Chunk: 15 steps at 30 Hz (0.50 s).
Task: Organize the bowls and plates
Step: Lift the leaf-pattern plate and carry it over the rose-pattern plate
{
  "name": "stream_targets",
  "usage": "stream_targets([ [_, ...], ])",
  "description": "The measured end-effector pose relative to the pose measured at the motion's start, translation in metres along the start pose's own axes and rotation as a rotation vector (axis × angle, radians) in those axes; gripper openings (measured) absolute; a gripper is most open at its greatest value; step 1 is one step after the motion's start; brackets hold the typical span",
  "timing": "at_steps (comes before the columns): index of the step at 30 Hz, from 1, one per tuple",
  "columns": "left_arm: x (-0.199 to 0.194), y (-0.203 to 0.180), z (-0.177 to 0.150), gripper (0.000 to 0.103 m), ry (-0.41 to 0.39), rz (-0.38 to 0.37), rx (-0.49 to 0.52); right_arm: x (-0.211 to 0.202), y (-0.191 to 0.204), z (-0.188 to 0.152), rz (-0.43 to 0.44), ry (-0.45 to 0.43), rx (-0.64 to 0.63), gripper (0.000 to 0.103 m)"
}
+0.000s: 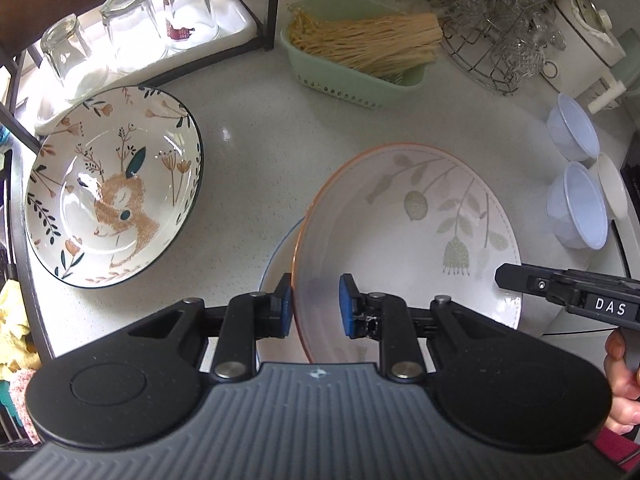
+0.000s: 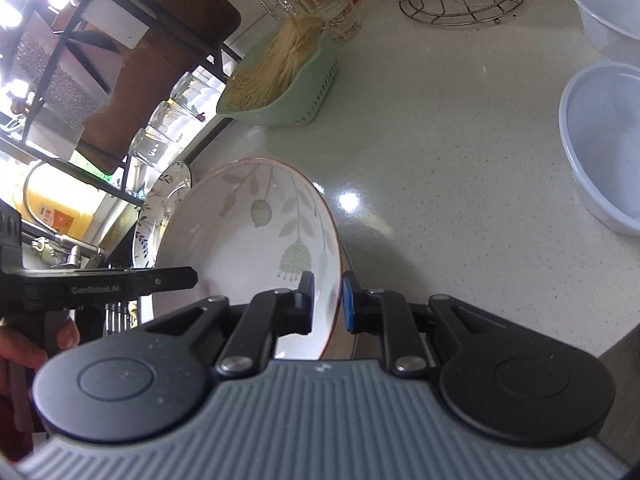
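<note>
A white deep plate with an orange rim and pale green leaves (image 1: 420, 216) (image 2: 240, 232) is held at both sides over the speckled counter (image 1: 256, 128). My left gripper (image 1: 316, 304) is shut on its near-left rim, one blue pad outside and one inside. At the plate's opposite edge my right gripper (image 2: 326, 300) is shut on the rim, which runs between its pads. Just under the plate's left side a blue-rimmed plate (image 1: 276, 252) peeks out. To the left a rabbit-patterned bowl (image 1: 112, 184) (image 2: 160, 208) leans against a black rack.
A green basket of straw-coloured sticks (image 1: 352, 68) (image 2: 288, 92) stands behind. Upturned glasses (image 1: 120, 28) sit on a white tray under the black rack. At the right are two pale blue plastic bowls (image 1: 576, 204) (image 2: 600, 144), a wire stand of glassware (image 1: 500, 40) and a white pot (image 1: 588, 32).
</note>
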<state>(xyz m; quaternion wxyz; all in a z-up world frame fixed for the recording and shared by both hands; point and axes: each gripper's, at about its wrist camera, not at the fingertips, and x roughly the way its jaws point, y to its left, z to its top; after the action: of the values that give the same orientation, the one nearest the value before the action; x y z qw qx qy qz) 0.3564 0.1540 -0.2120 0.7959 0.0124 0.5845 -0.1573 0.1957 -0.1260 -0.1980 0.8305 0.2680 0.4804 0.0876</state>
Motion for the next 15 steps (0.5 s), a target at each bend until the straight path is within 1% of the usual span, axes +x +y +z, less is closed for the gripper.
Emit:
stream_targets([
  [2, 0.000, 0.001, 0.002, 0.026, -0.002, -0.005, -0.009, 0.002, 0.000, 0.003, -0.005, 0.007, -0.004, 0.018],
  [6, 0.003, -0.003, 0.005, 0.026, -0.001, 0.013, 0.001, 0.005, 0.001, 0.006, -0.017, 0.013, -0.011, 0.018],
  [12, 0.010, -0.010, 0.003, 0.026, 0.006, 0.037, 0.028, 0.008, 0.003, 0.009, -0.054, 0.032, -0.025, 0.018],
  [15, 0.011, -0.010, 0.002, 0.026, 0.015, 0.037, 0.038, 0.008, 0.008, 0.009, -0.084, 0.039, -0.053, 0.018],
])
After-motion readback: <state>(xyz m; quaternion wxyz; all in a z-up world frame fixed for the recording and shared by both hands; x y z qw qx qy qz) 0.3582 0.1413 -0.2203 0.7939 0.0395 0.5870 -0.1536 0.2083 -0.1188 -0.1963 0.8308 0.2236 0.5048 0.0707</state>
